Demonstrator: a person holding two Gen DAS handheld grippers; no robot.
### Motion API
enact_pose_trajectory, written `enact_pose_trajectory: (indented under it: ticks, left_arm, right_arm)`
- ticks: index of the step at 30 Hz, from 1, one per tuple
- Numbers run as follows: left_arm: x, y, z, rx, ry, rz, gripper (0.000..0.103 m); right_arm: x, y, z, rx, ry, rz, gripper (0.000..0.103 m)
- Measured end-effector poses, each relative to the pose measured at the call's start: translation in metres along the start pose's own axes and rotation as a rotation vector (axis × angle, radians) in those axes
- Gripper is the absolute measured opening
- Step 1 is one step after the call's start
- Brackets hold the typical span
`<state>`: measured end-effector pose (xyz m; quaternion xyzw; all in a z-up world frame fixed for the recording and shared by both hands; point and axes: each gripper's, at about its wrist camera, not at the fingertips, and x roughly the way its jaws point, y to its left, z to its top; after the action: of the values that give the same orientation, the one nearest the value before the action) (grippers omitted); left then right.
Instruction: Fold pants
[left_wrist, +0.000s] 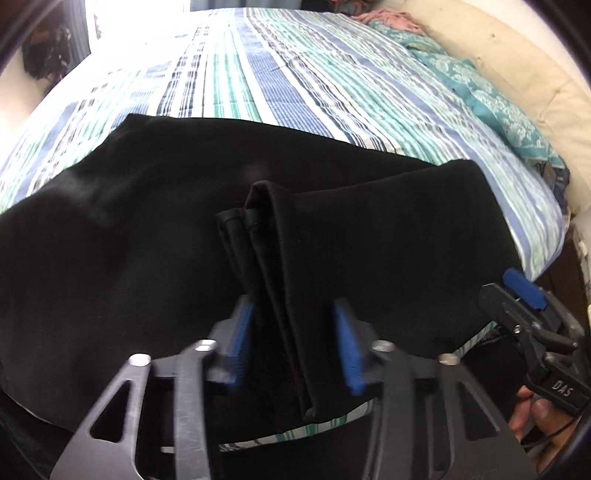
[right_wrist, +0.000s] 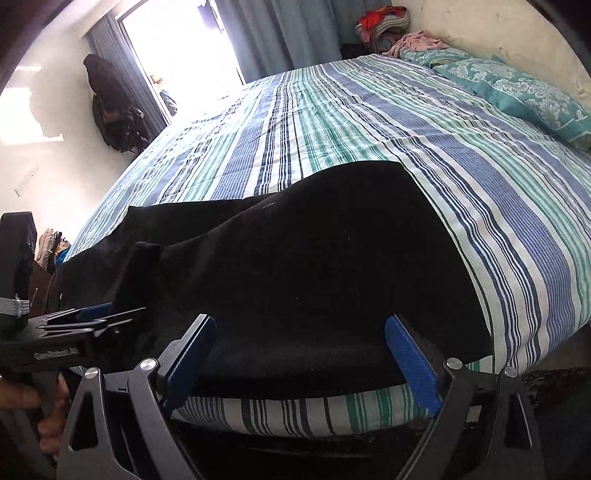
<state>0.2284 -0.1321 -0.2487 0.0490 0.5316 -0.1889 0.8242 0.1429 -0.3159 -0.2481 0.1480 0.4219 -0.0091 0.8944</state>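
Black fabric pants (left_wrist: 147, 229) lie at the striped bed's (left_wrist: 295, 92) near edge. Left gripper (left_wrist: 293, 343) not clamped on folded hem — slippage risked. Right gripper (right_wrist: 299, 354) spread wide, empty — fold may skew.

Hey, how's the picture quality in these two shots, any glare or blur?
Left wrist view: window glare washes out the top left, the hand-held gripper's fingers are blurred, and the black pants show little detail. Right wrist view: sharper, window blown out, bed bowed by the fisheye.
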Motion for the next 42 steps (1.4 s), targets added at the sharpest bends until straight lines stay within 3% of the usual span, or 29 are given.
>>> enact_pose_trajectory:
  ticks: [2,5,8,11,13,16,19,20,23,24,27,31,42]
  left_arm:
    - [-0.007,0.0,0.0,0.003,-0.023,-0.022,0.013]
    - [-0.024,0.007,0.0,-0.022,-0.066,-0.03,0.008]
    - [-0.04,0.025,0.0,-0.05,-0.097,-0.031,0.008]
    - [-0.033,0.037,-0.003,-0.063,-0.074,-0.019,0.008]
    - [-0.021,0.034,-0.004,-0.047,-0.058,0.005,0.009]
    - [-0.017,0.024,-0.007,0.027,-0.077,0.064,0.01]
    - [-0.016,0.022,-0.008,0.054,-0.086,0.094,0.021]
    - [-0.017,0.025,-0.011,0.047,-0.09,0.102,0.03]
    - [-0.015,0.038,-0.013,0.001,-0.089,0.109,0.071]
    - [-0.018,0.043,-0.013,-0.022,-0.098,0.105,0.074]
    - [-0.023,0.049,-0.02,-0.087,-0.115,0.062,0.074]
    - [-0.03,0.059,-0.019,-0.143,-0.145,0.06,0.077]
    - [-0.036,0.06,-0.019,-0.137,-0.199,0.126,0.082]
  right_arm:
    - [-0.004,0.001,0.001,-0.004,-0.015,0.006,0.093]
    - [-0.016,0.005,0.002,-0.021,-0.065,0.019,0.093]
    - [-0.036,0.013,0.005,-0.056,-0.162,0.033,0.093]
    - [-0.047,0.02,0.008,-0.084,-0.22,0.04,0.093]
    - [-0.043,0.023,0.01,-0.09,-0.207,0.048,0.093]
    - [-0.022,0.021,0.009,-0.073,-0.109,0.064,0.093]
    - [0.014,0.012,-0.001,-0.009,0.071,0.076,0.093]
    - [0.017,0.011,-0.004,-0.013,0.071,0.075,0.093]
    - [0.017,0.013,-0.002,-0.027,0.065,0.078,0.097]
    - [0.018,0.013,-0.004,-0.031,0.061,0.077,0.097]
    - [0.019,0.013,-0.005,-0.031,0.057,0.077,0.098]
    - [0.02,0.013,-0.005,-0.021,0.053,0.086,0.1]
    - [0.021,0.016,-0.007,-0.034,0.039,0.072,0.103]
